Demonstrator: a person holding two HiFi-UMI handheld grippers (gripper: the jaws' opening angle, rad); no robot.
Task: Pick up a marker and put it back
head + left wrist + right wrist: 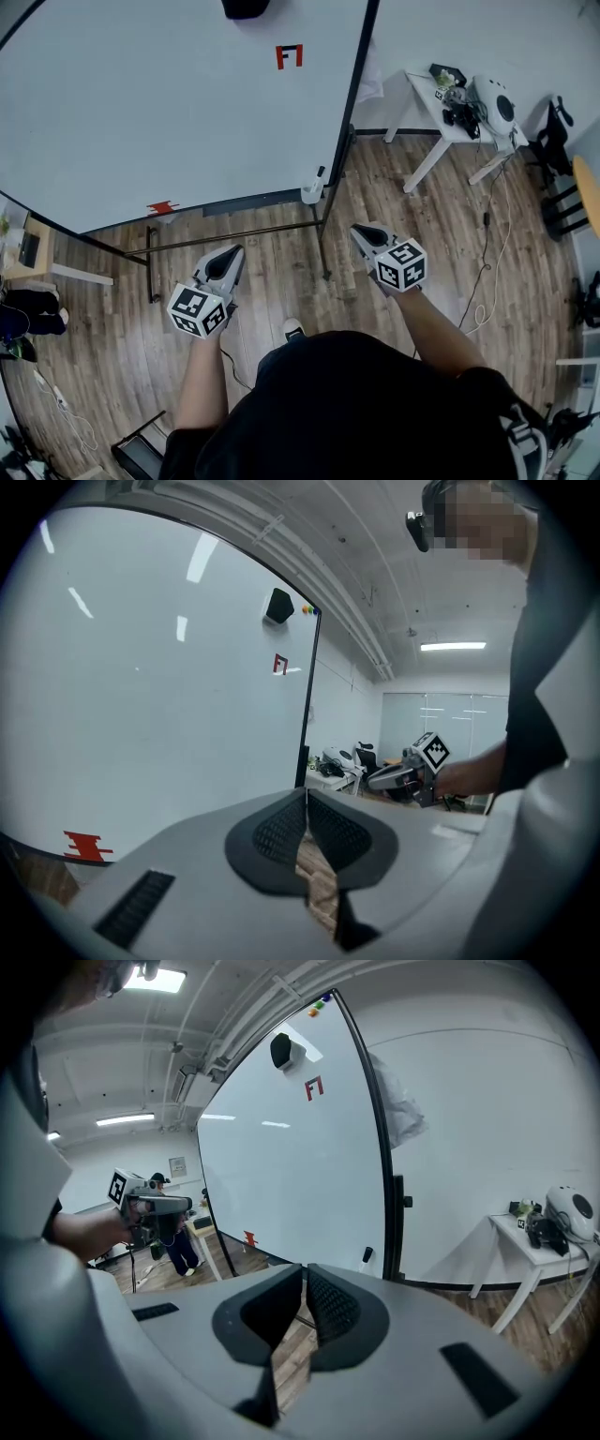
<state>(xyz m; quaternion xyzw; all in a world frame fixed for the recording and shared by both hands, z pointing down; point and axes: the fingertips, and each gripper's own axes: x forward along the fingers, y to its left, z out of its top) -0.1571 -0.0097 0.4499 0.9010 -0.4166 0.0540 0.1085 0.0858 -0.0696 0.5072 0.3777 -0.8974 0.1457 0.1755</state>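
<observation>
A marker with a black cap (pixel 319 174) stands in a white holder (pixel 311 194) at the lower right corner of the whiteboard (pixel 169 103); it also shows small in the right gripper view as the marker (pixel 367 1256). My left gripper (pixel 234 249) is held over the wooden floor in front of the board, jaws closed together and empty (pixel 306 794). To its right, my right gripper (pixel 357 230) points toward the board's stand, a short way below the holder. It is also shut with nothing between the pads (pixel 305 1269).
The whiteboard's metal stand (pixel 323 234) runs across the floor between the grippers. A red magnet (pixel 289 56) and a red mark (pixel 161 207) sit on the board. A white table (pixel 427 98) with gear stands back right, a cable (pixel 492 272) trails below it, and a small desk (pixel 42 267) is at left.
</observation>
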